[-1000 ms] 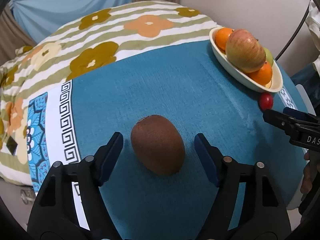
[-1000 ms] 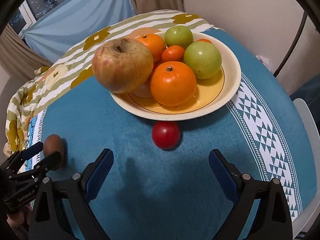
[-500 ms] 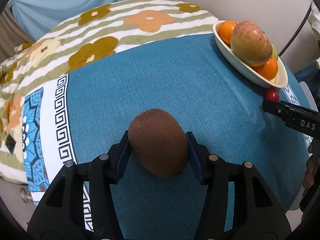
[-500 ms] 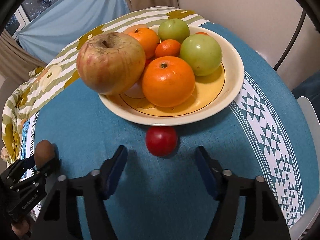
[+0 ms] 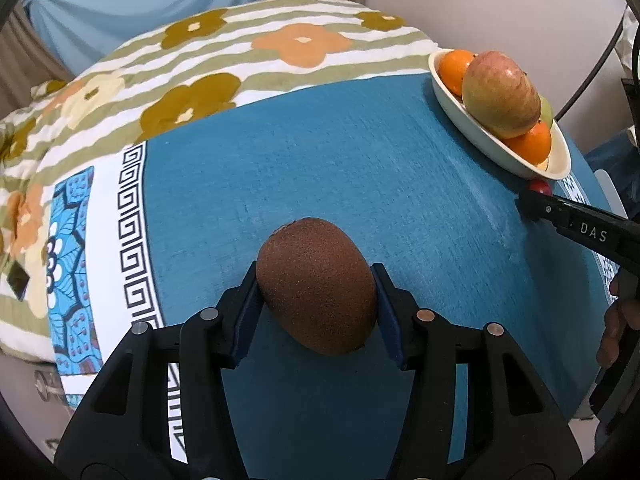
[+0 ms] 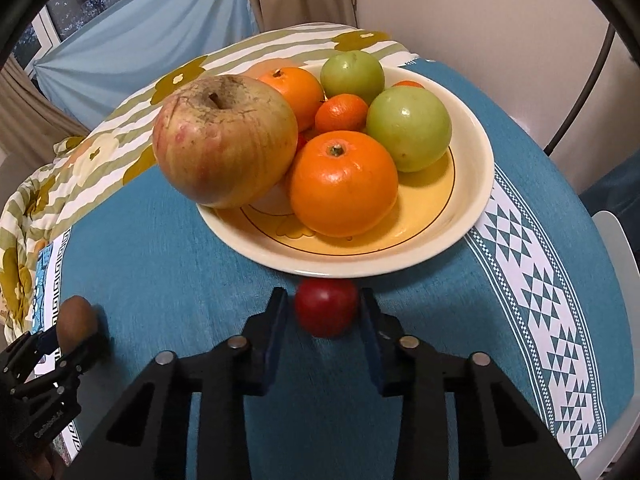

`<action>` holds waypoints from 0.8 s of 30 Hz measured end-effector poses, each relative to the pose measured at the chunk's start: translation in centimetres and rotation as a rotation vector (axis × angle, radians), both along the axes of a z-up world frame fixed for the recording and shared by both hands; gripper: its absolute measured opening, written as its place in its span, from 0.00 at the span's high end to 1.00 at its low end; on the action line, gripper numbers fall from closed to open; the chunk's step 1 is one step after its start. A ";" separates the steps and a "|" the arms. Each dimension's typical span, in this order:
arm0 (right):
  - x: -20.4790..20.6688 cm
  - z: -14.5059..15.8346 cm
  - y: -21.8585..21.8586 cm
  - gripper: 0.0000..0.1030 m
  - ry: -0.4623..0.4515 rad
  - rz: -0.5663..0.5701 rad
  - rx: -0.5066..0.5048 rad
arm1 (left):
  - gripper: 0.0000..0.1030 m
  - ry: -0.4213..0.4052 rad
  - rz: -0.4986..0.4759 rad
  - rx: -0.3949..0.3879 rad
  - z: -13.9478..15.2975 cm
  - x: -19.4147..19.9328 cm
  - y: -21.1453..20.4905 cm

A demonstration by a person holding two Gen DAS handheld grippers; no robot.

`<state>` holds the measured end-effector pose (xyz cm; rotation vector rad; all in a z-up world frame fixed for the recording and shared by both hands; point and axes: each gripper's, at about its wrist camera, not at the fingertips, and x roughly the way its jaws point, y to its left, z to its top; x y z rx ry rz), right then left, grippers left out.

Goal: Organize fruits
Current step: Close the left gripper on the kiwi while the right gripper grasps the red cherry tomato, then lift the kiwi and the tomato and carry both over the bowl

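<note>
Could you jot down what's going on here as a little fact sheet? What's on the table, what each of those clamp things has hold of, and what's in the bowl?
Surface: teal tablecloth with white patterned borders
Left gripper: fingers closed on the brown kiwi, which rests on the cloth
Right gripper: fingers just closed on the small red fruit, right in front of the bowl
Bowl: cream, yellow inside
Bowl contents: large apple, oranges, two green fruits
Fruits outside bowl: kiwi, small red fruit

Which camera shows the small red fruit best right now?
The right wrist view: the red fruit sits whole between the right gripper fingers, under the bowl rim. The left wrist view shows only a sliver behind that gripper.
</note>
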<state>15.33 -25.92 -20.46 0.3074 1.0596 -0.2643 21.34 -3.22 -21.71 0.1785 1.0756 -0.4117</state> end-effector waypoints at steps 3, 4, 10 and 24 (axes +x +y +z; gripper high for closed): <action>-0.1 0.2 0.1 0.71 -0.005 0.008 0.002 | 0.46 -0.006 0.010 -0.008 0.5 -0.2 0.5; -0.2 0.4 0.2 0.71 -0.005 0.013 0.002 | 0.46 -0.008 0.013 -0.012 0.6 -0.3 0.7; -1.0 1.4 0.9 0.71 -0.018 0.043 0.010 | 0.46 -0.028 0.026 -0.027 2.1 -1.3 1.3; -4.0 5.4 -0.1 0.71 -0.066 0.098 0.045 | 0.46 -0.075 0.038 -0.088 7.5 -4.1 0.3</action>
